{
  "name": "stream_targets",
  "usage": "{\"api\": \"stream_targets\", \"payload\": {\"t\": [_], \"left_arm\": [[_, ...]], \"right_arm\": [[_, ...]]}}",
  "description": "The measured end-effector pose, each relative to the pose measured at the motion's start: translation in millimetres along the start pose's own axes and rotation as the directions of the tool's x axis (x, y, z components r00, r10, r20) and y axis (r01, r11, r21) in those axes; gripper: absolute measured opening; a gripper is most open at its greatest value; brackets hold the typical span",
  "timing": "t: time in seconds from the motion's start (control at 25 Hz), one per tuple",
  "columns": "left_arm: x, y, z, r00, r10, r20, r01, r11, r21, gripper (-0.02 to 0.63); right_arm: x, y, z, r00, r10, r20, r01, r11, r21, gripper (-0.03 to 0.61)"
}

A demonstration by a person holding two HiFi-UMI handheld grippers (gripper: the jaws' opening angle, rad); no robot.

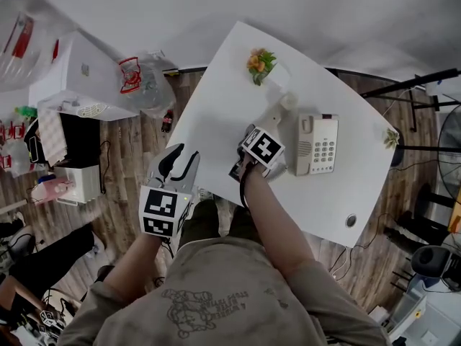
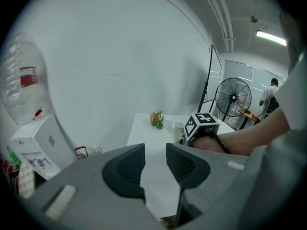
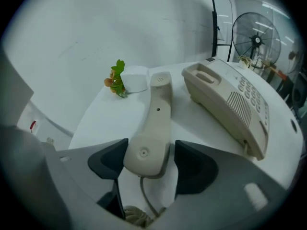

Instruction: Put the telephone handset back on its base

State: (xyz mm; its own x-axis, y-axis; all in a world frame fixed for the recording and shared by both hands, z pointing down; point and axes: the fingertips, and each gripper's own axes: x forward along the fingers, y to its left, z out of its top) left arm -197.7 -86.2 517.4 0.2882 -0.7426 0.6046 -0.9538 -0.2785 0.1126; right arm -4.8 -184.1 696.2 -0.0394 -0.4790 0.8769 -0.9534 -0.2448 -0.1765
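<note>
Left gripper view shows your left gripper (image 2: 155, 164) nearest your body, held off the near edge of the white table (image 2: 144, 131). Its jaws stand a narrow gap apart and grip nothing; only the tabletop shows through the gap.

Farther in, over the table, your right gripper (image 3: 151, 161) has its jaws closed onto the near end of the beige telephone handset (image 3: 158, 109), one jaw on each side of the rounded end. The cord (image 3: 143, 195) leaves that end and runs back toward the camera, where its coils bunch up.

The handset is off its base and points away from you, with its far end close to a white cup (image 3: 135, 79). The telephone base (image 3: 230, 104) sits on the table just to the right of the handset and apart from it, with its keypad facing up.

Beside the cup, at the far edge of the table, stands a small green sprig with orange flowers (image 3: 116, 80). A pedestal fan (image 3: 254, 37) stands well beyond the table on the right.
</note>
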Motion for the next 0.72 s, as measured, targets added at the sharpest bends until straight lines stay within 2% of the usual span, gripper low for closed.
{"api": "stream_targets", "payload": {"t": [0.08, 0.48, 0.72], "left_arm": [[0, 1, -2, 1.000, -0.005, -0.005, 0.005, 1.000, -0.006, 0.143], [5, -5, 0, 1.000, -0.024, -0.006, 0.024, 1.000, 0.002, 0.143], [10, -19, 6, 0.999, -0.045, -0.001, 0.045, 0.999, 0.022, 0.143]], "right_arm": [[-1, -5, 1, 1.000, -0.026, 0.012, 0.026, 1.000, -0.004, 0.285], [-11, -16, -1, 0.990, 0.141, 0.026, -0.138, 0.985, -0.101, 0.278], [-37, -24, -1, 0.954, 0.297, 0.034, -0.296, 0.955, -0.020, 0.276]]}}
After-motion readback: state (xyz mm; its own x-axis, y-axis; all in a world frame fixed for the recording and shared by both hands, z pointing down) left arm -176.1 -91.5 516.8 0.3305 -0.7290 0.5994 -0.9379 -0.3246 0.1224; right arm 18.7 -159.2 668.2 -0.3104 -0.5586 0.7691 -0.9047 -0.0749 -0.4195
